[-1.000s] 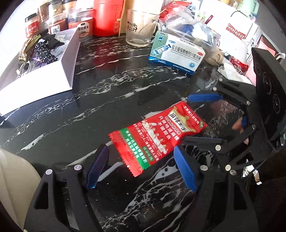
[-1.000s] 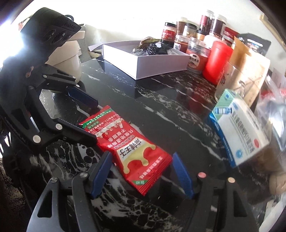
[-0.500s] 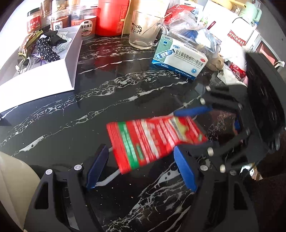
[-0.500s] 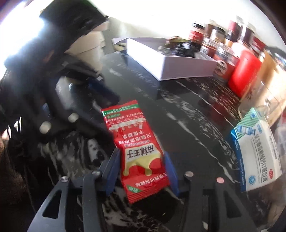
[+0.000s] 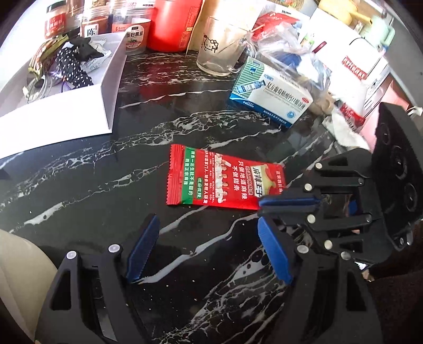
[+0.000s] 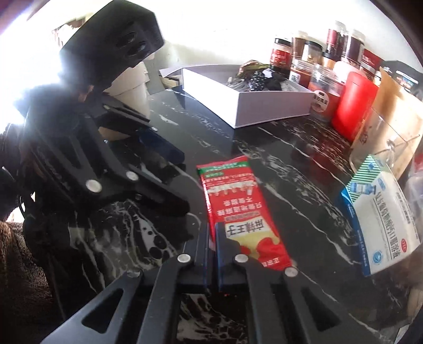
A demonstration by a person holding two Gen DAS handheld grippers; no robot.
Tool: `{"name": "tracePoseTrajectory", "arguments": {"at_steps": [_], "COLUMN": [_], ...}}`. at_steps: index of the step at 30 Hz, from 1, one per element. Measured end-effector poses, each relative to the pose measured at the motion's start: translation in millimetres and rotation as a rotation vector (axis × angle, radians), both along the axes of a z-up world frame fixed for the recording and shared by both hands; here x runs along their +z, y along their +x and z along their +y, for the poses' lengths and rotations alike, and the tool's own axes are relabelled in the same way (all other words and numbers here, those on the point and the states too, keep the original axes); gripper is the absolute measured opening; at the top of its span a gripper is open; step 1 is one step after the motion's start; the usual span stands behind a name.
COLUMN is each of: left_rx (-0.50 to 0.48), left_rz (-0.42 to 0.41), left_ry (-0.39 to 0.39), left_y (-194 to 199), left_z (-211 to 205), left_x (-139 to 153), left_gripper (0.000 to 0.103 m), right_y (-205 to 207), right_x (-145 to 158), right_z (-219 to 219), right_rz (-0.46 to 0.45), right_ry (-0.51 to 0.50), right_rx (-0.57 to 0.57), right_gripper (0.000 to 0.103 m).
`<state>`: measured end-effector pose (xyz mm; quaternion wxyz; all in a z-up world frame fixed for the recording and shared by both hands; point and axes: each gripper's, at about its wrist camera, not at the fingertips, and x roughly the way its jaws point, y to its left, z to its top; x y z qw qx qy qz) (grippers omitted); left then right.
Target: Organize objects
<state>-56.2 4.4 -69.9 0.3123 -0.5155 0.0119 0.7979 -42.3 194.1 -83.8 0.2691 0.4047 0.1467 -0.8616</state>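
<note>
A red snack packet (image 5: 219,180) with green and white print lies across the black marble table (image 5: 79,190). My right gripper (image 5: 288,203) is shut on the packet's right end, the blue pads pinching its edge. In the right wrist view the packet (image 6: 238,201) stretches away from my shut right gripper (image 6: 211,234). My left gripper (image 5: 208,248) stands open just short of the packet's near edge, with nothing between its fingers. It also shows at the left of the right wrist view, left gripper (image 6: 174,172), beside the packet.
An open white box (image 5: 105,87) with small items sits at the far left. Jars (image 5: 92,25), a red canister (image 5: 171,23) and a glass mug (image 5: 219,53) line the back. A blue-and-white medicine box (image 5: 272,95) and plastic bags (image 5: 296,45) crowd the right.
My right gripper has closed on the packet's end. The packet has swung round and now lies beyond my left fingers instead of between them. The left gripper stays open.
</note>
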Motion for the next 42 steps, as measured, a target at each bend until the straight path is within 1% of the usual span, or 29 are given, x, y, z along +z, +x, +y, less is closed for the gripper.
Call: {"name": "tracePoseTrajectory", "arguments": {"at_steps": [3, 4, 5, 6, 7, 8, 10, 15, 18, 21, 22, 23, 26, 28, 33, 37, 39, 42], "left_rx": [0.001, 0.004, 0.008, 0.015, 0.026, 0.035, 0.052, 0.08, 0.082, 0.086, 0.088, 0.089, 0.088, 0.088, 0.094, 0.104, 0.106, 0.11], "left_rz": [0.004, 0.001, -0.004, -0.009, -0.012, -0.013, -0.015, -0.022, -0.023, -0.025, -0.027, -0.028, -0.026, -0.026, -0.039, -0.054, -0.062, -0.079], "left_ry": [-0.011, -0.007, -0.001, 0.002, 0.002, 0.0, -0.002, -0.002, -0.007, -0.002, 0.0, 0.002, -0.002, -0.006, 0.006, 0.023, 0.03, 0.062], "left_y": [1.2, 1.0, 0.9, -0.1, -1.3, -2.4, -5.4, -11.5, -13.2, -13.9, -14.9, -16.0, -19.0, -21.1, -24.7, -25.7, -25.6, -25.5], "left_z": [3.0, 3.4, 3.3, 3.6, 4.1, 3.4, 2.0, -1.7, -1.1, -0.9, -1.0, -1.0, -0.2, 0.8, 0.0, -2.4, -3.0, -5.0], "left_x": [0.4, 0.4, 0.4, 0.3, 0.3, 0.3, 0.0, -0.3, -0.8, -1.3, -1.5, -1.7, -2.4, -2.5, -2.8, -2.8, -2.6, -1.0], "left_gripper": [0.076, 0.076, 0.076, 0.076, 0.076, 0.076, 0.076, 0.076, 0.076, 0.076, 0.076, 0.076, 0.076, 0.076, 0.076, 0.076, 0.076, 0.075], "right_y": [2.6, 2.7, 2.6, 0.3, -3.0, -3.9, -11.7, -27.2, -36.3, -40.0, -40.3, -39.4, -36.3, -35.1, -36.6, -37.9, -36.3, -31.9], "right_x": [6.2, 8.4, 9.5, 9.2, 7.3, 6.5, 3.0, -5.8, -11.8, -14.8, -15.3, -14.5, -12.9, -12.5, -10.9, -3.0, 2.6, 9.3], "right_z": [2.2, 3.4, 4.2, 5.6, 7.7, 9.9, 15.1, 18.0, 15.3, 12.6, 12.1, 11.3, 5.6, 4.9, 10.5, 21.5, 23.2, 23.6], "right_rz": [0.037, 0.059, 0.082, 0.095, 0.091, 0.083, 0.041, 0.005, -0.035, -0.056, -0.063, -0.05, -0.046, -0.042, -0.042, -0.045, -0.027, -0.006], "right_ry": [-0.032, -0.029, -0.015, 0.006, 0.023, 0.024, 0.008, 0.037, 0.042, 0.029, 0.024, 0.027, 0.057, 0.054, 0.01, -0.07, -0.076, -0.072], "right_rx": [-0.008, -0.019, -0.037, -0.057, -0.077, -0.087, -0.089, -0.063, -0.035, -0.017, -0.019, -0.035, -0.034, -0.042, -0.076, -0.108, -0.116, -0.111], "right_gripper": [0.006, 0.013, 0.031, 0.044, 0.064, 0.065, 0.065, 0.065, 0.065, 0.066, 0.06, 0.051, 0.045, 0.044, 0.043, 0.043, 0.043, 0.043]}}
